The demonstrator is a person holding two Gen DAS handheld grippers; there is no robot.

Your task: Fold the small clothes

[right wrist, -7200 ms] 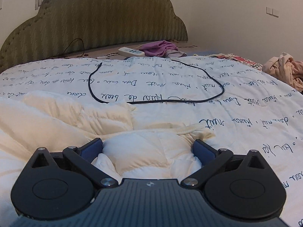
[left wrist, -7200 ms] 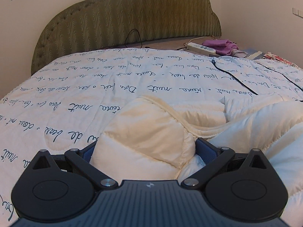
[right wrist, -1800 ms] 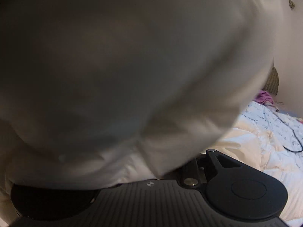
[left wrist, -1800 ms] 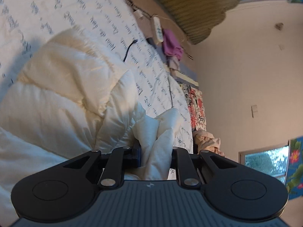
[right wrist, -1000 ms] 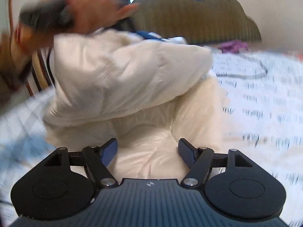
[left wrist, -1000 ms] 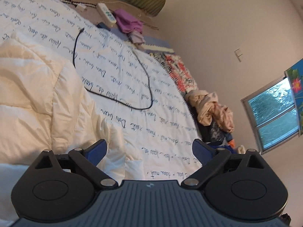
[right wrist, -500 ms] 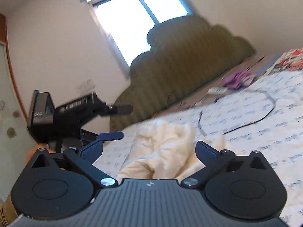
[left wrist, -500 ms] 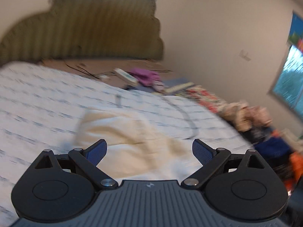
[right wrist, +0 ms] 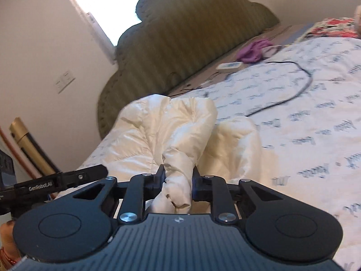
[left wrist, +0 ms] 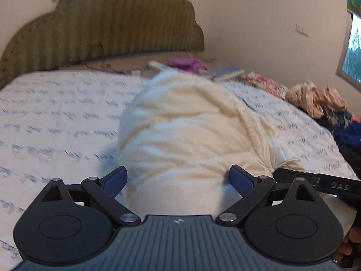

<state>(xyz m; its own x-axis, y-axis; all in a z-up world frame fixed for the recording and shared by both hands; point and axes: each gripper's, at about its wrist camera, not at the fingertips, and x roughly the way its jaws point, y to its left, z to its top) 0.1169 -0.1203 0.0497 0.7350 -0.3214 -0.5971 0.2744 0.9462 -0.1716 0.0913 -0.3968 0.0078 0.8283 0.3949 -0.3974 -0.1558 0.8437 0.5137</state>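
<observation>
A cream puffy jacket (left wrist: 187,131) lies bunched in a mound on the white bedspread with script print (left wrist: 56,117). My left gripper (left wrist: 178,180) is open, its blue pads (left wrist: 115,180) set wide on either side of the mound's near end. In the right wrist view the jacket (right wrist: 158,131) stretches away toward the headboard. My right gripper (right wrist: 178,180) is closing, and a rolled fold of the jacket is pinched between its jaws. A finger of each gripper shows in the other's view, low at the edge.
A black cable (right wrist: 300,83) loops over the bedspread to a white power strip (right wrist: 230,66). A purple cloth (left wrist: 187,64) lies by the olive headboard (left wrist: 101,29). A heap of clothes (left wrist: 315,103) sits off the bed's right side.
The right gripper stood open half a second ago and now grips a fold of the jacket. The left gripper has dropped closer, so the mound now sits between its open fingers.
</observation>
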